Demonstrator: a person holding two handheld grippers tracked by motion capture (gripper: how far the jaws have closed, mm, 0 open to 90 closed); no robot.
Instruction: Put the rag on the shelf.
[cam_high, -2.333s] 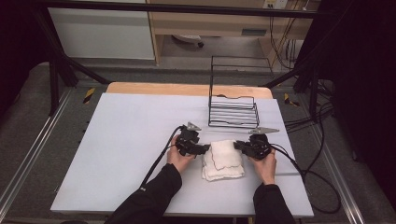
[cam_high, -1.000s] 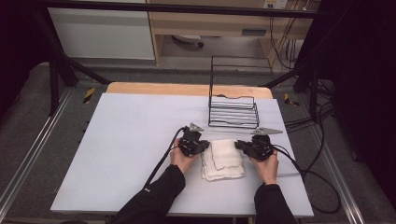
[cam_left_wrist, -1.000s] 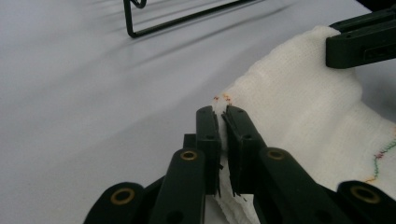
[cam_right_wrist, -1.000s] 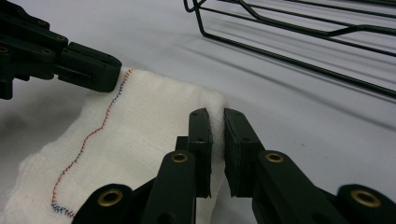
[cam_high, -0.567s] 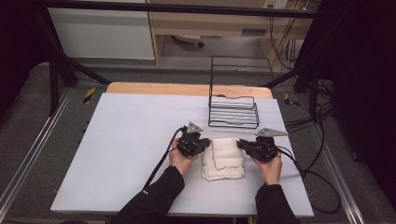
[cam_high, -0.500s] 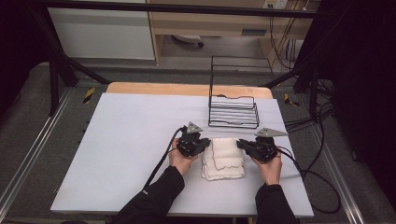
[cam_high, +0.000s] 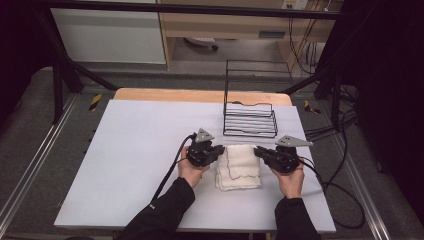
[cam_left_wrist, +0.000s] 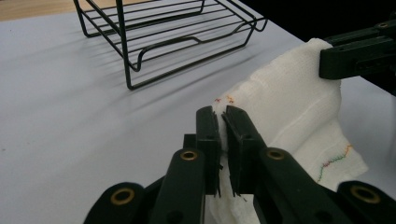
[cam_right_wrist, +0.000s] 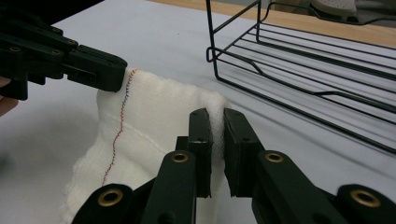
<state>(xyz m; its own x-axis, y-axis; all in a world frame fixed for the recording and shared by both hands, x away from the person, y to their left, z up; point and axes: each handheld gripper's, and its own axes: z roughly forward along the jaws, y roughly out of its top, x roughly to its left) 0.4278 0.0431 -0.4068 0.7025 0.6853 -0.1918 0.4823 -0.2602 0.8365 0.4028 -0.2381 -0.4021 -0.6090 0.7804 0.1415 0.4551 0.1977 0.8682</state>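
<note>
A folded white cloth (cam_high: 239, 166) with coloured stitching lies on the white table, its far edge lifted. My left gripper (cam_high: 220, 150) is shut on the cloth's far left corner (cam_left_wrist: 223, 122). My right gripper (cam_high: 258, 151) is shut on the far right corner (cam_right_wrist: 215, 122). In the left gripper view the cloth (cam_left_wrist: 299, 102) stretches across to the right gripper's jaws at the upper right. In the right gripper view the cloth (cam_right_wrist: 154, 116) runs over to the left gripper's jaws at the upper left. The near part of the cloth rests on the table.
A black wire rack (cam_high: 250, 117) stands on the table (cam_high: 130, 150) just beyond the cloth, also seen as the rack (cam_left_wrist: 173, 32) and the rack (cam_right_wrist: 317, 70). Cables trail from both grippers toward the table's near and right edges. A wooden strip (cam_high: 165, 95) borders the far edge.
Both grippers have risen a little with the cloth's far corners, so the far edge of the cloth now stands higher off the table.
</note>
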